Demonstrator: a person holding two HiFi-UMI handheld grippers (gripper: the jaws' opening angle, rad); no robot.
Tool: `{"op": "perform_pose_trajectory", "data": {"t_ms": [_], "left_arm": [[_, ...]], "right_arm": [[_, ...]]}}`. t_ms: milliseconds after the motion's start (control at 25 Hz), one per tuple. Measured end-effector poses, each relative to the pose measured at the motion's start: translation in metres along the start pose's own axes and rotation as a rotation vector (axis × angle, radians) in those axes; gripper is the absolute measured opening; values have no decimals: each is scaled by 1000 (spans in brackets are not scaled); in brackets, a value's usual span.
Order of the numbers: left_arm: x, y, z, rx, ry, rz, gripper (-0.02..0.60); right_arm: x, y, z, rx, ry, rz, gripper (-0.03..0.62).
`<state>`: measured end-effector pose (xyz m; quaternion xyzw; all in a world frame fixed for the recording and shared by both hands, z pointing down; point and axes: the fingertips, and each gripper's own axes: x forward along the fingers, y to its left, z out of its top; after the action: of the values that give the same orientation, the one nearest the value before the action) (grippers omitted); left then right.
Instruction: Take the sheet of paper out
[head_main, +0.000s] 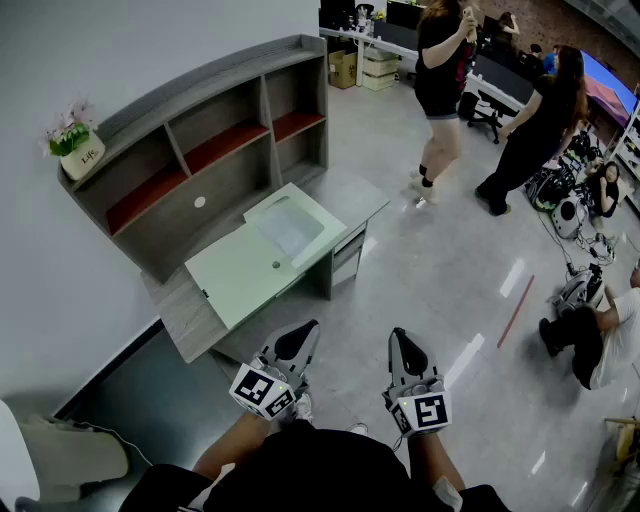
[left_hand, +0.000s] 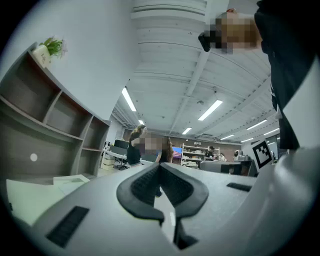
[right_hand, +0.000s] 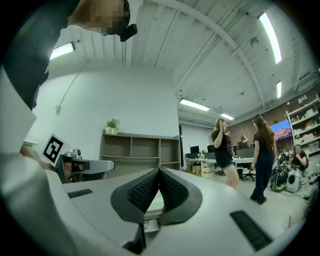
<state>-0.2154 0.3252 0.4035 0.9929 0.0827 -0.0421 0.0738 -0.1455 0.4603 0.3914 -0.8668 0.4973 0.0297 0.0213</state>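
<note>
A pale sheet of paper lies on the far right part of a light green mat on the grey desk; in the left gripper view the sheet of paper shows low at the left. My left gripper is held close to the body, well short of the desk, jaws shut with nothing between them. The right gripper hangs beside it over the floor, also shut and empty. Both point level toward the desk.
A grey shelf unit with red-lined compartments stands behind the desk, a potted plant on its top. Two people stand on the floor at the back right, another sits at the right edge. A red line marks the floor.
</note>
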Motion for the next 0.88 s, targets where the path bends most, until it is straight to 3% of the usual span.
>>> {"op": "perform_pose_trajectory", "data": {"t_ms": [200,400,880], "left_arm": [[-2,-2,1,-2,2,-2,8],[3,-2,9,74,11,-2,8],[7,51,7,-4,9,7,8]], "right_arm": [[-1,5,-1,-14,27,11,17],[2,5,2,9,-12,-11,17],[42,29,19,60,-46,-34,17]]}}
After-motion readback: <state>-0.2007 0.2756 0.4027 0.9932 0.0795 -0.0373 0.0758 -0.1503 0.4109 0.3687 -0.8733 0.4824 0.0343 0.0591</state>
